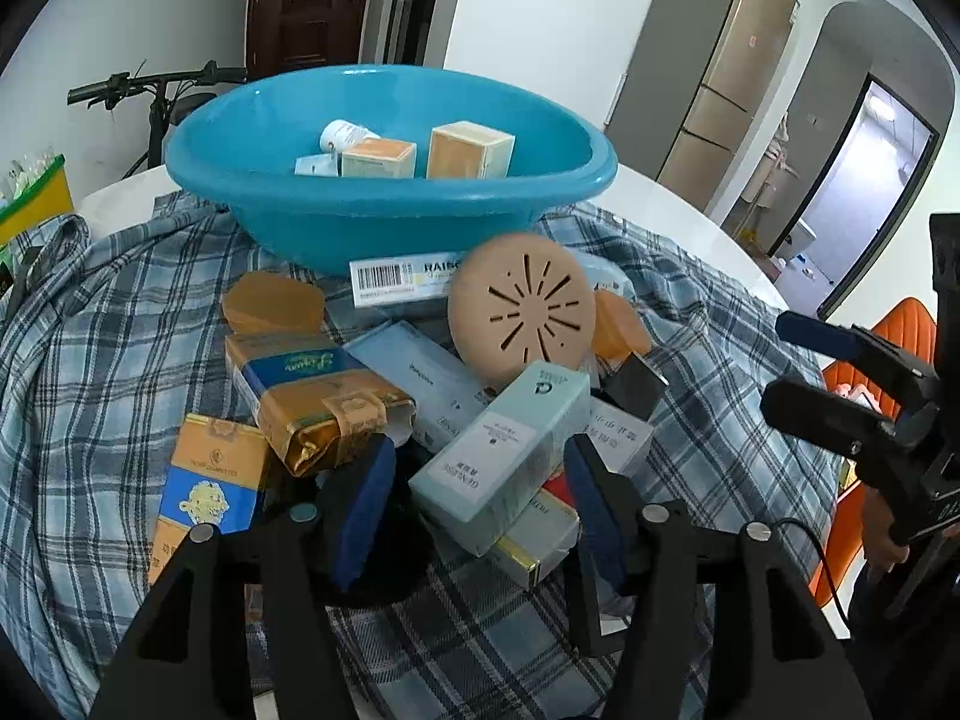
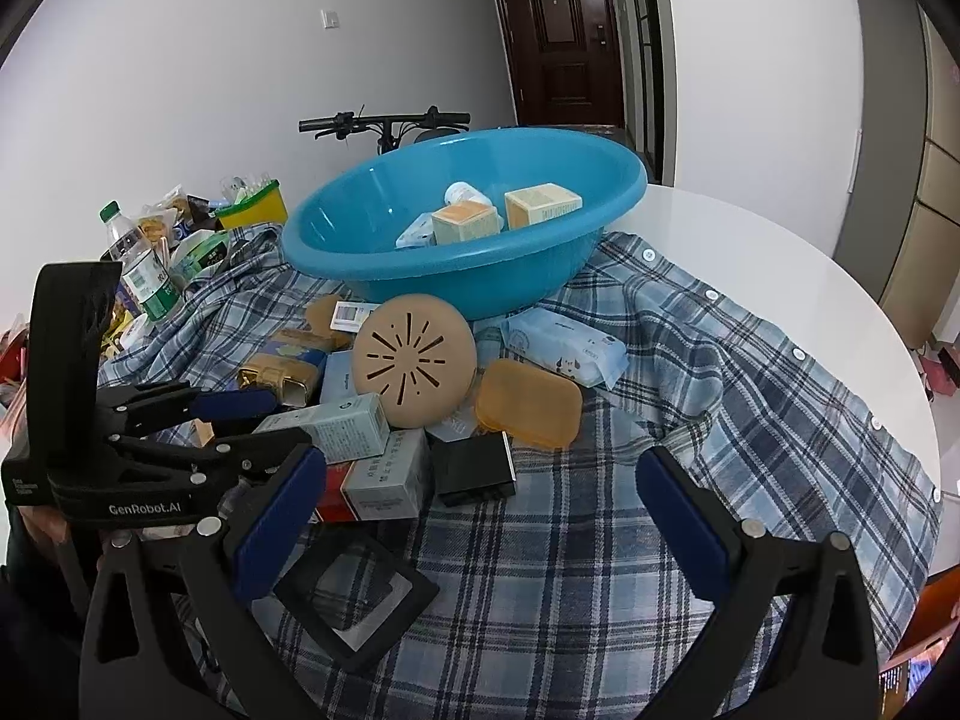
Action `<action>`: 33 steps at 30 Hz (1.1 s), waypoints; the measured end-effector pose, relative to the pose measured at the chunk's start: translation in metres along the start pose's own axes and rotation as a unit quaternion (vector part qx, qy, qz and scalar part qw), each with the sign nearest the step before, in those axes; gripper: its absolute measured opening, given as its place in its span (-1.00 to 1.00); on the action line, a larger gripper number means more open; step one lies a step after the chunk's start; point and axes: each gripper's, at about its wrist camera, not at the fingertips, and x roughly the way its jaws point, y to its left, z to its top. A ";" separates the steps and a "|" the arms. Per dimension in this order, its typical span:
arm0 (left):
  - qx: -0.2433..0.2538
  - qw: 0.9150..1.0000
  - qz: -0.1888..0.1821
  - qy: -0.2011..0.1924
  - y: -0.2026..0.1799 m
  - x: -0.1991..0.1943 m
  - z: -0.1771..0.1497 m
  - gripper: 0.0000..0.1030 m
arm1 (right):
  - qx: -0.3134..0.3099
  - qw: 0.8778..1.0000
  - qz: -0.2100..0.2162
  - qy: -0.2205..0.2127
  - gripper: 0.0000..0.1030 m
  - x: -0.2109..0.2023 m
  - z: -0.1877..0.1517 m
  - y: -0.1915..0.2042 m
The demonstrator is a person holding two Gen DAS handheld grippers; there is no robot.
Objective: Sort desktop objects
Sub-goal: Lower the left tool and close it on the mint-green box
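Left gripper (image 1: 480,498) sits low at the near edge of the pile, jaws parted about a box-width, straddling the near end of the pale green box (image 1: 504,450). Pads don't look pressed on it, so I read it as lined up, nothing held. Right gripper (image 2: 480,516) hovers over bare plaid cloth (image 2: 600,570) at bottom centre, jaws wide apart, holding nothing.

Step in hand, my guess: grab the green box, drop it in the basin (image 1: 390,204).
- Box lies tilted on other cartons, so close on its long sides, square to the faces, or it'll twist out.
- Lift straight up first; the tan disc (image 1: 522,315) leans just behind it and may tip over.
- Foil pack (image 1: 318,402) sits just left of the left pad, so keep the pad off it.
- Basin rim is high, so clear it before release.

Pile is mid-frame on the cloth, basin behind it at upper centre, already holding two boxes and a white bottle (image 1: 342,135).

Hard to tell:
- What's under the green box; only a red-and-white carton edge shows.
- Black frame (image 2: 354,606) at lower left of the right view is half hidden by the pad.
- Most labels are unreadable.
- Counter (image 2: 750,228) mostly covered by cloth.
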 end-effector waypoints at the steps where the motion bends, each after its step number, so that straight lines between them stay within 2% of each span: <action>1: -0.001 1.000 -0.002 0.003 0.000 0.001 -0.001 0.19 | 0.000 1.000 0.000 0.000 0.99 0.000 0.000 0.000; 3: -0.001 1.000 -0.009 0.004 -0.002 0.002 -0.002 0.19 | -0.001 1.000 0.000 0.000 0.99 0.000 0.000 0.000; 4: 0.001 1.000 -0.009 0.004 -0.002 0.001 -0.002 0.12 | -0.001 1.000 -0.001 0.000 0.99 0.000 0.001 0.000; 5: 0.003 1.000 -0.009 0.002 -0.004 0.001 -0.002 0.03 | -0.001 1.000 -0.001 0.000 0.99 0.000 0.001 0.000; 6: 0.005 1.000 -0.007 0.001 -0.005 -0.001 -0.002 -0.19 | -0.001 1.000 0.000 0.000 0.99 0.000 0.001 0.000; 16: 0.017 1.000 -0.015 -0.021 -0.014 -0.020 -0.004 -0.34 | -0.019 1.000 0.019 -0.003 0.96 -0.002 0.002 0.013; 19: 0.016 1.000 -0.012 -0.020 -0.015 -0.022 -0.005 -0.35 | -0.047 0.998 0.033 0.006 0.71 0.001 0.000 0.024; 21: 0.009 1.000 -0.013 -0.023 -0.013 -0.025 -0.005 -0.36 | -0.050 0.997 0.060 0.027 0.39 0.008 -0.002 0.026; 22: 0.008 1.000 -0.013 -0.026 -0.013 -0.027 -0.005 -0.36 | -0.038 0.996 0.075 0.040 0.34 0.014 -0.003 0.025; 24: 0.009 0.999 -0.011 -0.032 -0.013 -0.030 -0.005 -0.36 | -0.004 0.993 0.101 0.055 0.07 0.023 -0.004 0.020; 26: 0.007 0.999 -0.006 -0.035 -0.013 -0.032 -0.005 -0.37 | 0.034 0.989 0.129 0.066 -0.12 0.031 -0.004 0.013; 28: 0.008 0.999 -0.010 -0.034 -0.013 -0.033 -0.006 -0.37 | 0.039 0.988 0.135 0.069 -0.14 0.034 -0.005 0.013; 31: 0.005 0.999 -0.013 -0.037 -0.013 -0.036 -0.005 -0.37 | -0.030 0.991 0.115 0.064 -0.14 0.031 -0.008 0.032; 33: 0.008 0.999 -0.012 -0.045 -0.014 -0.039 -0.002 -0.37 | -0.034 0.988 0.134 0.075 -0.14 0.032 -0.011 0.037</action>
